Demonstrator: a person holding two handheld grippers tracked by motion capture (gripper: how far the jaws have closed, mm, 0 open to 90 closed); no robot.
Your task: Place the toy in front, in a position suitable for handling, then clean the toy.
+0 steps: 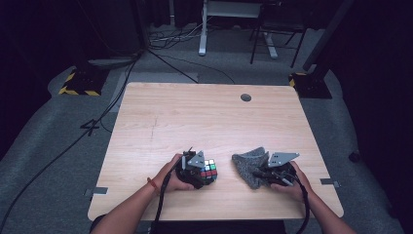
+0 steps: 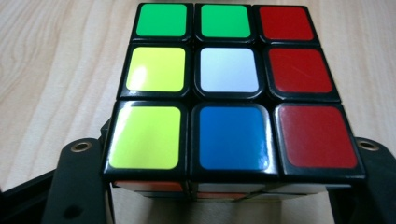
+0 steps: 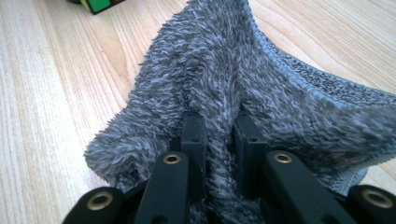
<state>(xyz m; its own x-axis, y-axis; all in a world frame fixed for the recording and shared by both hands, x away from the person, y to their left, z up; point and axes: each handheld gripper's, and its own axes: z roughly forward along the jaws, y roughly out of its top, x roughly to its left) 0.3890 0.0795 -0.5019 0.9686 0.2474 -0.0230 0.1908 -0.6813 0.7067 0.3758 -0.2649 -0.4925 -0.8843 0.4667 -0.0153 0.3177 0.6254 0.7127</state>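
A Rubik's cube (image 1: 209,171) with mixed colours rests near the table's front edge, left of centre. My left gripper (image 1: 202,175) is shut on it, its black jaws pressing on both sides of the cube (image 2: 229,93) in the left gripper view. To the right lies a fuzzy grey cloth (image 1: 251,168). My right gripper (image 1: 260,174) is shut on a pinched fold of that cloth (image 3: 243,88), the fingers (image 3: 192,135) sunk in the pile. A corner of the cube (image 3: 98,4) shows at the top left of the right gripper view.
The wooden table (image 1: 195,117) has a round cable hole (image 1: 246,97) near its far edge. Cables trail from both grippers off the front edge. Beyond the table stand a desk frame (image 1: 202,29) and floor cables.
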